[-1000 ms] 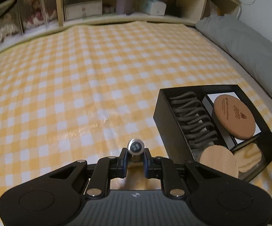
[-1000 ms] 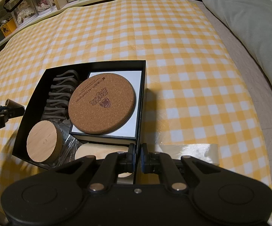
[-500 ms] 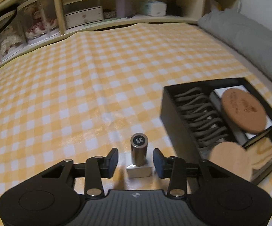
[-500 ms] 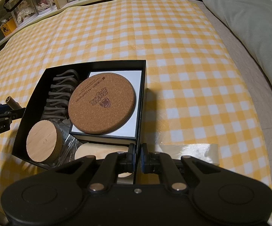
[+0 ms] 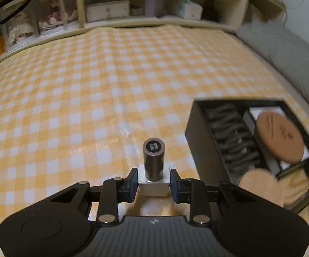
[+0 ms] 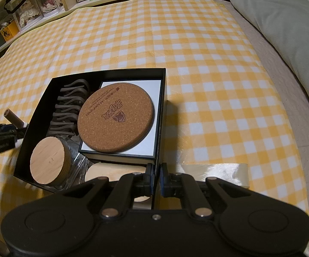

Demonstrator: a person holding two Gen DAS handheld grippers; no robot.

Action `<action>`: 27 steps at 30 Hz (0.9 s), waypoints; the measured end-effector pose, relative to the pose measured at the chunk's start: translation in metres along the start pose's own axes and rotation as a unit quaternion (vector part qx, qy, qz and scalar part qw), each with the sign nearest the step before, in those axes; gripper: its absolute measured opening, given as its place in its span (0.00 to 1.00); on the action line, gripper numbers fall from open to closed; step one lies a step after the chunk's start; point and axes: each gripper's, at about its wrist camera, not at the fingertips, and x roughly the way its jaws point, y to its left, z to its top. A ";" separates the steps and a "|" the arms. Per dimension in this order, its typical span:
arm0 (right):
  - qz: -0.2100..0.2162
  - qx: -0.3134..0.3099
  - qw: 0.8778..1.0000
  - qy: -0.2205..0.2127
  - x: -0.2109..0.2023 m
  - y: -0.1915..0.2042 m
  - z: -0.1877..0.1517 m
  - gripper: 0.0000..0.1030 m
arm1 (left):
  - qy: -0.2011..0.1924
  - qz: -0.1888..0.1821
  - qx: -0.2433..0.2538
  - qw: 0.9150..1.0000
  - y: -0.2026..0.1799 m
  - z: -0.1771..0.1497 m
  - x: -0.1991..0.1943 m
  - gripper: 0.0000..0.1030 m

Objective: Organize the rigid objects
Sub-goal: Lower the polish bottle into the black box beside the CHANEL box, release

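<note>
Left wrist view shows my left gripper (image 5: 153,181) with its jaws just now closing in on a small bottle (image 5: 153,171). The pads sit on both sides of the bottle's white square base, and they look like they touch it. The bottle has a shiny dark round cap and stands upright on the yellow and white checked cloth (image 5: 90,107) that covers the bed. A black box (image 5: 199,147) sits just beside it, to the right. This view is a bit blurry over there.

In the right wrist view I see into the box better. A row of dark wavy pieces (image 6: 68,111) fills its left side. A round cork coaster (image 6: 116,117) lies on a flat white box (image 6: 133,150) in the right part. A jar with a round wooden lid (image 6: 47,160) lies in the near left corner. My right gripper (image 6: 156,181) is squeezed almost fully closed on the near wall of the black box, right at the corner. A pale strip of shiny tape (image 6: 214,171) lies on the cloth beside that gripper. A gray pillow (image 6: 283,21) rests along the right side of the bed. Shelves (image 5: 111,10) with small things stand behind the bed.
</note>
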 end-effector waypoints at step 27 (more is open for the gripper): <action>0.000 -0.001 1.000 0.000 0.000 0.000 -0.001 0.06 | 0.023 -0.305 -0.138 0.942 -0.092 -0.011 -0.013 0.31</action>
